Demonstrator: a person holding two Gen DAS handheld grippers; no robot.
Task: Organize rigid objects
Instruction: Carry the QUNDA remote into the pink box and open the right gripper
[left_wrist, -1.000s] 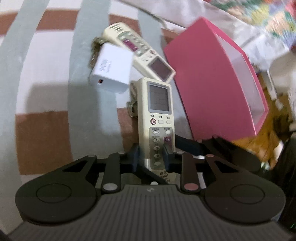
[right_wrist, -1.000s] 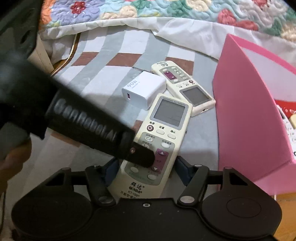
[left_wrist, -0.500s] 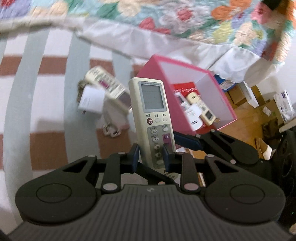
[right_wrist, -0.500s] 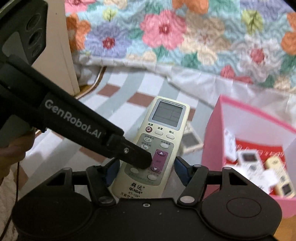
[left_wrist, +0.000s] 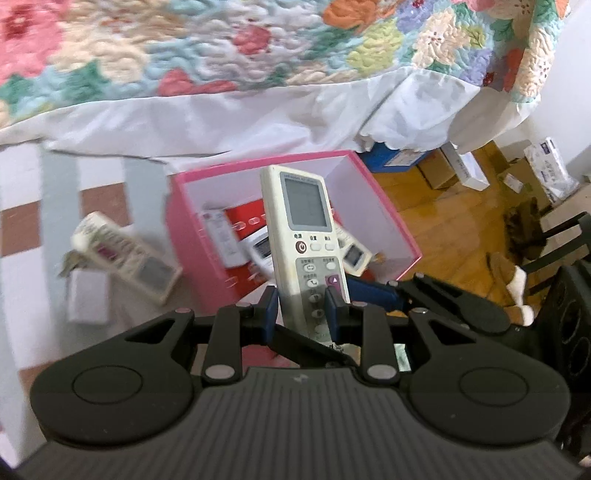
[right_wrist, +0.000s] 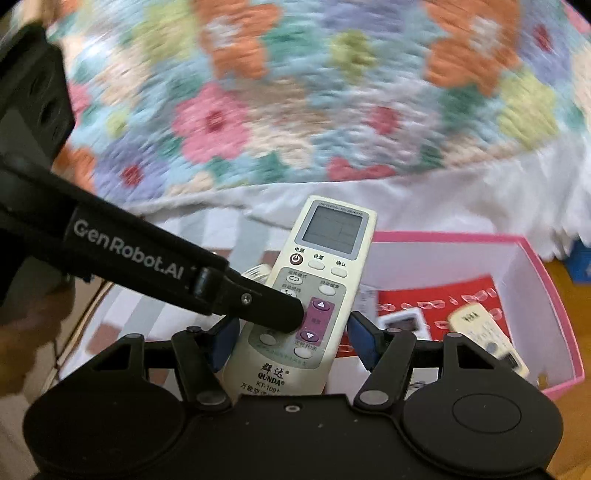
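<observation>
Both fingers clamp remote above box.

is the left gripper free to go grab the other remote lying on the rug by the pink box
Probably not as things stand. The left gripper is shut on the held remote, also gripped by the right gripper. The path to the rug remote beside the pink box looks clear.

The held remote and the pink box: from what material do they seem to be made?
Held remote: probably hard plastic, matte off-white and slightly yellowed; moulded shell, grey glossy screen window, raised buttons that look rubbery.

Pink box: likely cardboard or thin foam board; thin straight walls, flat matte pink outside, plain white inside. The pictures cannot settle which.
</observation>
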